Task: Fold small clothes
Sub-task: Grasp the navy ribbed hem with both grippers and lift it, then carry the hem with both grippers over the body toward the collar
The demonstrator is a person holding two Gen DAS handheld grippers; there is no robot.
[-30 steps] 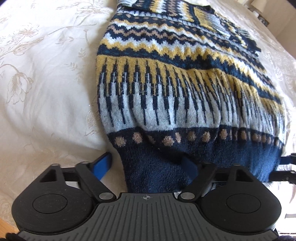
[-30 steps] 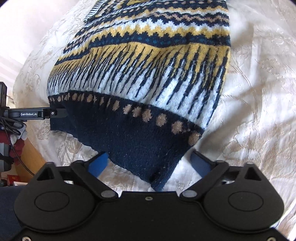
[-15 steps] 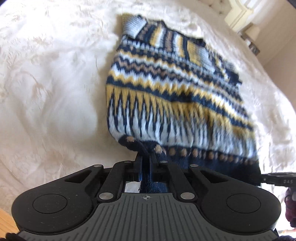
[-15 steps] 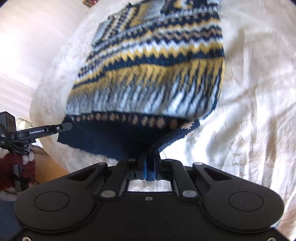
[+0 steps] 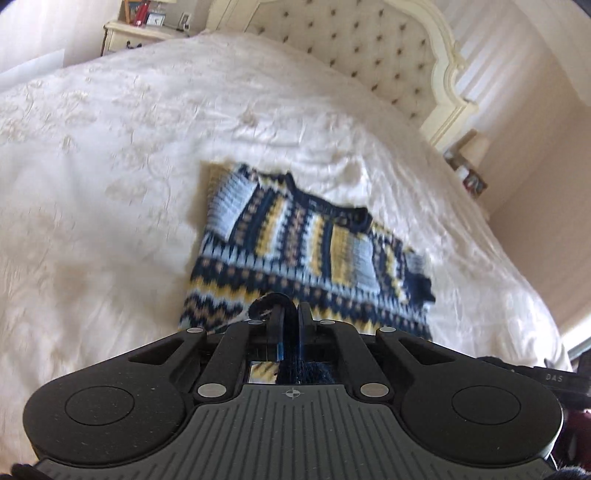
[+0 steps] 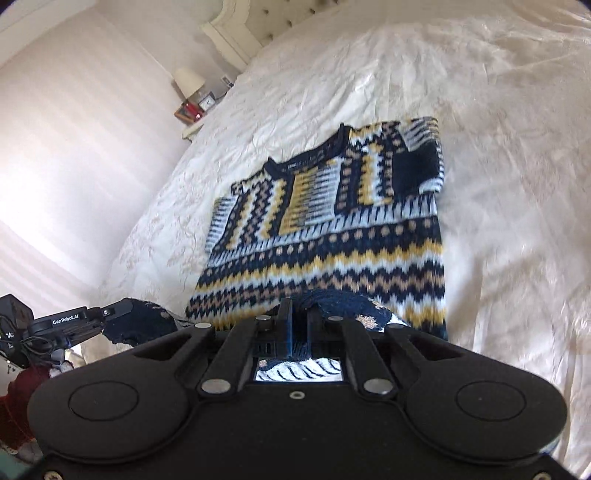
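A small knitted sweater (image 5: 310, 251) in navy, yellow, pale blue and tan bands lies on a cream bedspread (image 5: 110, 177), its neck toward the headboard. My left gripper (image 5: 291, 314) is shut on the navy hem at the sweater's left bottom corner, lifted off the bed. In the right wrist view the sweater (image 6: 332, 229) spreads out ahead, and my right gripper (image 6: 299, 314) is shut on the navy hem at the right bottom corner, also raised. The left gripper (image 6: 110, 314) shows at the left edge there, holding its corner. The lower body of the sweater is hidden behind the gripper bodies.
A tufted cream headboard (image 5: 369, 51) stands at the far end of the bed. A nightstand (image 5: 140, 33) with small items sits at the far left, and a lamp with a red object (image 6: 190, 92) stands by the wall. Cream bedspread (image 6: 517, 184) surrounds the sweater.
Both grippers went from open around the hem corners to shut on them. Both then rose and tipped up, lifting the hem, so more of the bed and headboard shows.
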